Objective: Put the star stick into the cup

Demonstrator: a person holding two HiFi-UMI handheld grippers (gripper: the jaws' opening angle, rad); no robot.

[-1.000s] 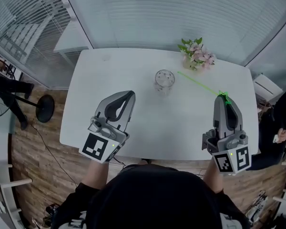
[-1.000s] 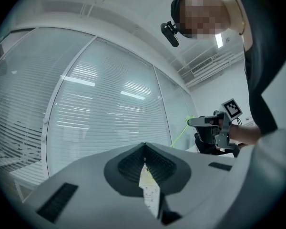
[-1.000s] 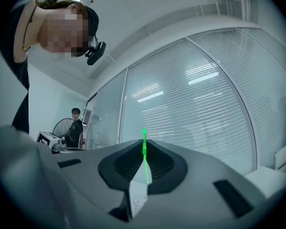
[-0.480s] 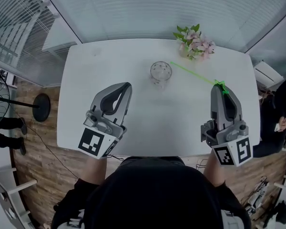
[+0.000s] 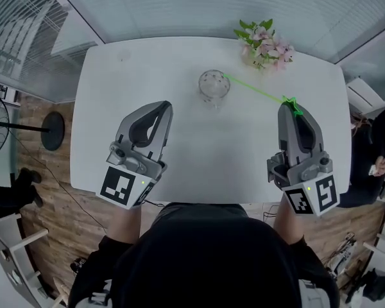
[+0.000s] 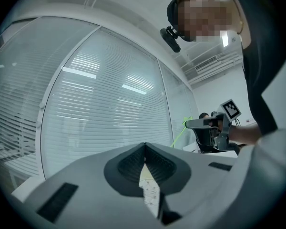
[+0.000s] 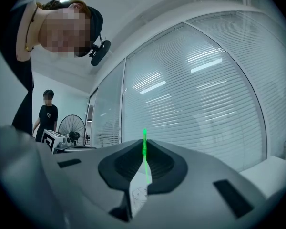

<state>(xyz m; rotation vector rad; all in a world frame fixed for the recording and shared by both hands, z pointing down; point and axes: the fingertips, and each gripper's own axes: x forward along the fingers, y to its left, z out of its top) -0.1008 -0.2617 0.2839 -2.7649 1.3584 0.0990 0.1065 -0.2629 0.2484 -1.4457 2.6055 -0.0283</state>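
The light is bright, even and cool in all views. The white table (image 5: 199, 140) almost glares and carries only faint shadows. Lamps reflect as streaks in the glass wall (image 6: 109, 104). Both gripper views bend strongly and turn black at the corners. The left claw (image 6: 144, 147) and the right claw (image 7: 144, 144) look soft near the lens.

The right tool (image 5: 288, 107) has swung the star stick (image 5: 254, 88) toward 9 o'clock; its far tip now reaches the cup (image 5: 214, 86) at its 2 o'clock rim.

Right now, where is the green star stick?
In the head view, the star stick is at the right, clamped in the right gripper, slanting left above the table toward the rim of the cup.
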